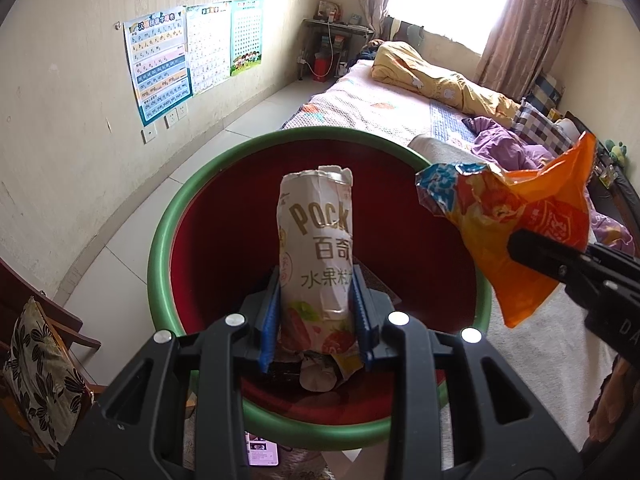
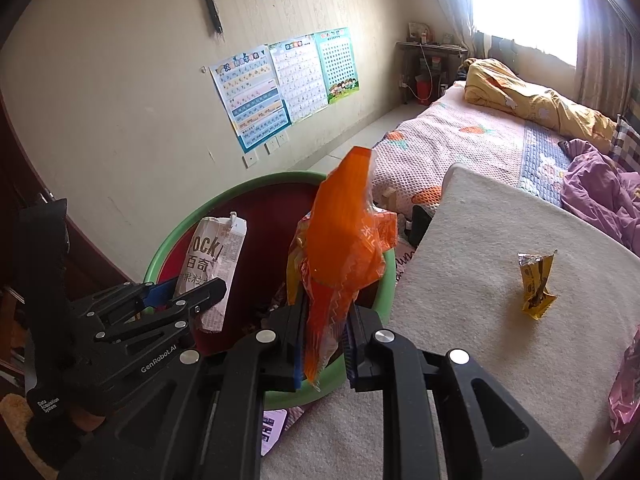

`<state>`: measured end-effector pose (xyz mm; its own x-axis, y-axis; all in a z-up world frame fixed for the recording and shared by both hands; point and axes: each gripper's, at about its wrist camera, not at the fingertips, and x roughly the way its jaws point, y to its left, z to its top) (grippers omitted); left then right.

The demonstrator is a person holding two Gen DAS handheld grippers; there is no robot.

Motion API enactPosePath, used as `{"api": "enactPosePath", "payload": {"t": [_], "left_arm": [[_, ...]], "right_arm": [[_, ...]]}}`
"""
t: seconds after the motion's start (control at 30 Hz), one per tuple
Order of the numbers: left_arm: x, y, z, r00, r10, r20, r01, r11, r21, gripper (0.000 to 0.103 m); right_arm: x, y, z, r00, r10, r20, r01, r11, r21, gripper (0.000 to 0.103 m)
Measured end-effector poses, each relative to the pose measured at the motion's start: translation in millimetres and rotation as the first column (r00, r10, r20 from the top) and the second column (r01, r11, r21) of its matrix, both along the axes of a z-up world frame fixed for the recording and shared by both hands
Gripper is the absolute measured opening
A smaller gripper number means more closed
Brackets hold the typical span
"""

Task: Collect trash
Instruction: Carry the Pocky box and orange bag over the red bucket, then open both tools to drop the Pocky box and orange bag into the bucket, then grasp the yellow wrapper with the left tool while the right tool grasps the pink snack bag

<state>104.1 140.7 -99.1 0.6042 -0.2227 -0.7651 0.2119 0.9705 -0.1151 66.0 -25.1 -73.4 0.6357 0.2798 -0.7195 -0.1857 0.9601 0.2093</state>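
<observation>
2 pairs of black tongs are in view, each clamped on 1 piece of trash. The left gripper (image 1: pixel 318 320) has its blue-padded fingers (image 1: pixel 269 328) pressed on both sides of 1 crumpled white cardboard Pocky box (image 1: pixel 316 248), which stands upright between them, directly over 1 round bin with a green rim and dark red inside (image 1: pixel 160 256). Some scraps lie at the bin's bottom, below the box; their number cannot be told. The right gripper (image 2: pixel 324 344) is drawn almost together on the lower end of 1 orange plastic snack bag (image 2: pixel 340 256), which rises tilted above the tongs, over the bin's near right rim. 1 small yellow crumpled wrapper (image 2: pixel 536 284) stands on the pale felt-covered surface (image 2: pixel 480 320), well apart to the right of the right gripper. 1 pink wrapper (image 2: pixel 624 392) shows at the far right edge.
</observation>
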Motion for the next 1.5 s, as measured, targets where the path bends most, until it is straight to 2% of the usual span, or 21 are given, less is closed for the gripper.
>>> {"api": "enactPosePath", "payload": {"t": [0.67, 0.73, 0.83, 0.87, 0.9, 0.97, 1.07, 1.27, 1.37, 1.5], "left_arm": [[10, -2, -9, 1.000, -0.009, -0.006, 0.009, 1.000, 0.022, 0.030], [11, -1, -8, 1.000, 0.003, -0.001, -0.003, 1.000, 0.023, 0.038], [10, 2, -7, 0.999, 0.030, 0.014, -0.030, 0.999, 0.021, 0.055], [11, 4, -6, 0.999, 0.036, 0.014, -0.036, 0.999, 0.021, 0.056], [11, 4, -6, 0.999, 0.042, 0.016, -0.042, 0.999, 0.023, 0.058], [10, 5, -5, 0.999, 0.050, 0.018, -0.050, 0.998, 0.026, 0.058], [9, 3, -4, 0.998, 0.060, 0.019, -0.060, 0.998, 0.027, 0.058], [3, -16, 1, 0.998, 0.056, 0.035, -0.057, 0.998, 0.025, 0.058], [-4, -32, 6, 0.998, 0.039, 0.050, -0.041, 0.999, 0.022, 0.061], [-13, -51, 7, 0.999, 0.022, 0.049, -0.023, 1.000, 0.013, 0.061]], "right_arm": [[15, 9, -1, 1.000, 0.010, -0.002, -0.010, 1.000, -0.022, 0.016], [17, 9, -1, 1.000, 0.010, 0.001, -0.010, 1.000, -0.019, 0.017], [17, 9, 0, 1.000, 0.014, 0.004, -0.013, 1.000, -0.014, 0.029], [17, 9, -1, 1.000, 0.013, 0.008, -0.013, 1.000, -0.010, 0.038], [16, 7, 0, 1.000, 0.012, 0.009, -0.012, 1.000, -0.006, 0.041], [16, 6, 1, 1.000, 0.012, 0.011, -0.012, 1.000, -0.004, 0.041], [13, 0, 3, 1.000, 0.001, 0.016, -0.001, 1.000, 0.003, 0.047], [-5, -41, 5, 0.997, -0.078, 0.018, 0.078, 0.997, 0.013, 0.052], [-19, -80, 0, 0.987, -0.159, 0.006, 0.159, 0.987, -0.014, 0.053], [-44, -147, -8, 0.955, -0.296, -0.012, 0.295, 0.954, -0.053, 0.053]]}}
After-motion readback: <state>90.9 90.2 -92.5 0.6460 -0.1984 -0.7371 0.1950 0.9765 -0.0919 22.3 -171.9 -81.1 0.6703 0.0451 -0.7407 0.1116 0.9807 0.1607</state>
